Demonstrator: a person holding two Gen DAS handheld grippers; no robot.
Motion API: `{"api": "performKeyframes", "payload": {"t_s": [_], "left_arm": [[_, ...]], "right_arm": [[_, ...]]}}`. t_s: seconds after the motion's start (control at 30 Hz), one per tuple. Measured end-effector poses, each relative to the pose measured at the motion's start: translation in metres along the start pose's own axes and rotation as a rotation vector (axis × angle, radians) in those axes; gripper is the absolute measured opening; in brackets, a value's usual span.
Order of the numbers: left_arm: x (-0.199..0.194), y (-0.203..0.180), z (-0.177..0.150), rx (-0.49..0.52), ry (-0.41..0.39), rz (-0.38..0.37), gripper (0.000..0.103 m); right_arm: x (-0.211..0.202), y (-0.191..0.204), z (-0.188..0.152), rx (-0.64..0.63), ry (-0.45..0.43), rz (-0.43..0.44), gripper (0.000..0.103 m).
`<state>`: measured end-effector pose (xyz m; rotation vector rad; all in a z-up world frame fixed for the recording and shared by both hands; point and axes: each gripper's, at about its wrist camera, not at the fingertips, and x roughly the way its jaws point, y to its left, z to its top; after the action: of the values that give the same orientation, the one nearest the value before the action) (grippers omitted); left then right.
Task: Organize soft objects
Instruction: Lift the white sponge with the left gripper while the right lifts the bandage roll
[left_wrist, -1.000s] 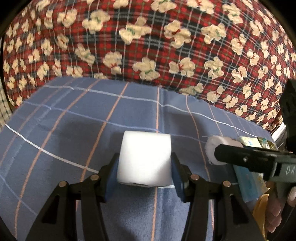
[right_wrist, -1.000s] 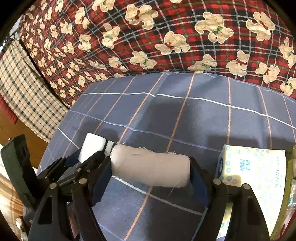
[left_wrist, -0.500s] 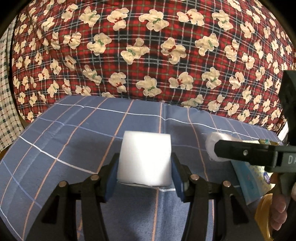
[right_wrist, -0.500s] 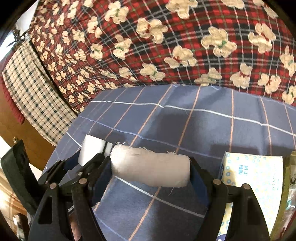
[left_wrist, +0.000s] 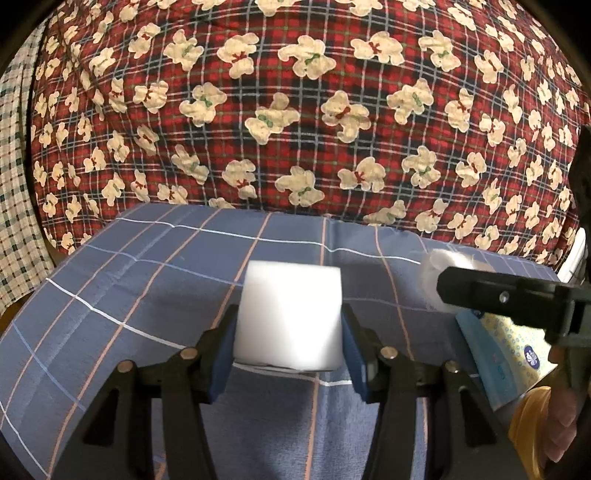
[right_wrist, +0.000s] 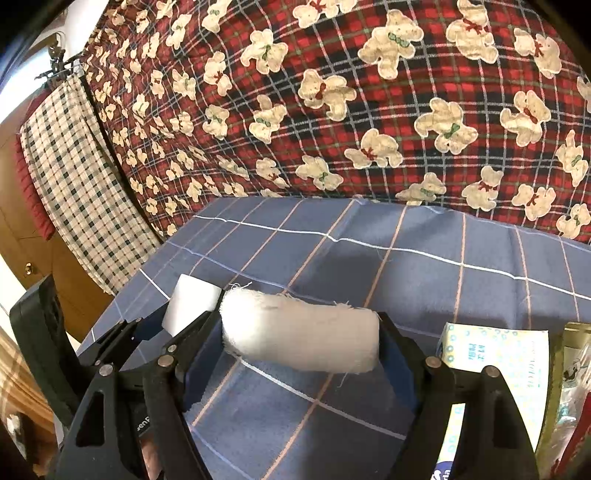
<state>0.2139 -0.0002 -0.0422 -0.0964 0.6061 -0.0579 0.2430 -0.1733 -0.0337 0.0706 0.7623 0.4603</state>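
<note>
Left wrist view: the left hand-held gripper (left_wrist: 288, 332) is clamped on a white foam block (left_wrist: 290, 317), held between its pads above the blue checked cloth (left_wrist: 147, 295). To its right, the right hand-held gripper (left_wrist: 491, 295) crosses the frame, hiding most of its fuzzy white load.

Right wrist view: the right hand-held gripper (right_wrist: 301, 341) is clamped end to end on a rolled white cloth (right_wrist: 301, 338). A tissue pack (right_wrist: 498, 365) lies just beyond its right finger, partly cut off.

Both soft items look mid-carry; the next move calls for a set-down spot, and none is evident. What supports the cloth is hidden.
</note>
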Motion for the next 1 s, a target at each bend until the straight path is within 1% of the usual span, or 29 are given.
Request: {"api": "performKeyframes", "payload": {"t_s": [0.3, 0.43, 0.6, 1.0], "left_arm": [[-0.005, 0.002, 0.0, -0.007, -0.027, 0.01, 0.052], [-0.007, 0.001, -0.001, -0.002, -0.041, 0.017, 0.052], [-0.009, 0.001, -0.001, -0.001, -0.056, 0.024, 0.052], [-0.017, 0.001, -0.003, -0.004, -0.1, 0.038, 0.052]], "right_arm": [[-0.013, 0.009, 0.0, -0.05, -0.071, -0.036, 0.081], [-0.015, 0.01, 0.0, -0.058, -0.083, -0.04, 0.081], [-0.019, 0.014, -0.001, -0.09, -0.108, -0.066, 0.081], [-0.024, 0.018, -0.001, -0.109, -0.139, -0.064, 0.081]]}}
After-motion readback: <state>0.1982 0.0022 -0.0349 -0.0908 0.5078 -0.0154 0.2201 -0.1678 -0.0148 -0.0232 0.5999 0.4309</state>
